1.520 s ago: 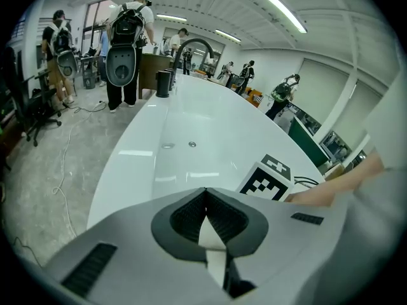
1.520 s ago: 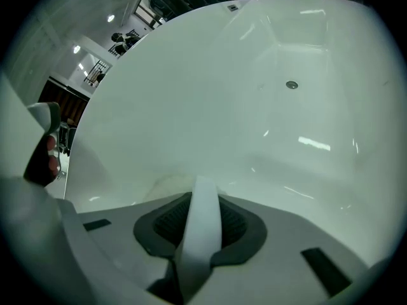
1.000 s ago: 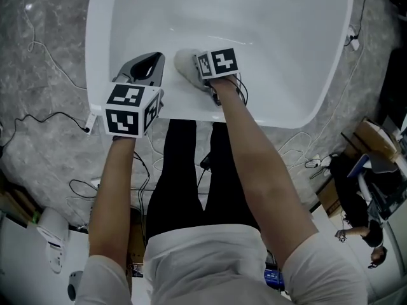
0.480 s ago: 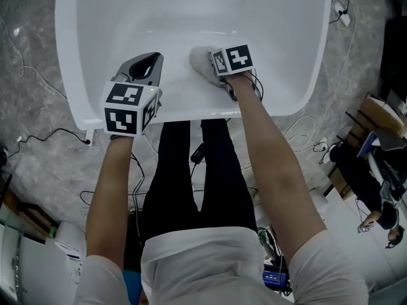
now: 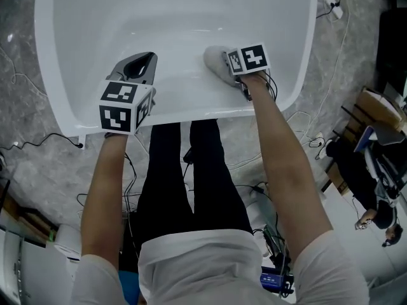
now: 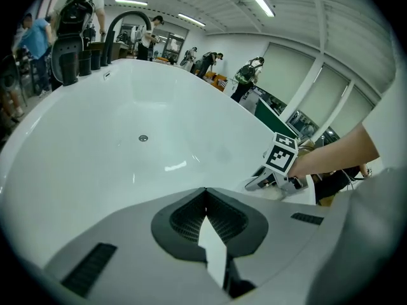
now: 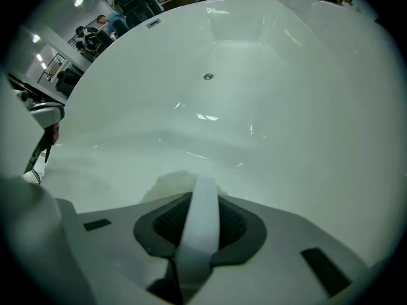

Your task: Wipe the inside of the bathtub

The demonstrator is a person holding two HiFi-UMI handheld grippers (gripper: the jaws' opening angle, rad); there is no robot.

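The white bathtub [image 5: 184,112] fills the top of the head view. My right gripper [image 5: 224,65] is low inside it near the near wall, shut on a pale grey cloth [image 5: 213,58] that lies pressed on the tub surface. In the right gripper view a strip of the cloth [image 7: 201,221] runs between the jaws of the right gripper [image 7: 202,184], and the rest bunches just beyond them. My left gripper [image 5: 141,61] hovers over the near rim to the left, jaws together with nothing in them. The left gripper [image 6: 205,192] points into the tub [image 6: 127,164]. The drain [image 7: 208,76] is far ahead.
A dark faucet [image 6: 127,19] stands at the tub's far end. Cables [image 5: 38,143] trail over the marbled floor on both sides. Boxes and a person [image 5: 375,170] are at the right. Several people stand beyond the tub in the left gripper view.
Both grippers have shifted to the right along the tub. The right one has dragged the cloth rightward over the inner surface; the left one stays shut above the rim.
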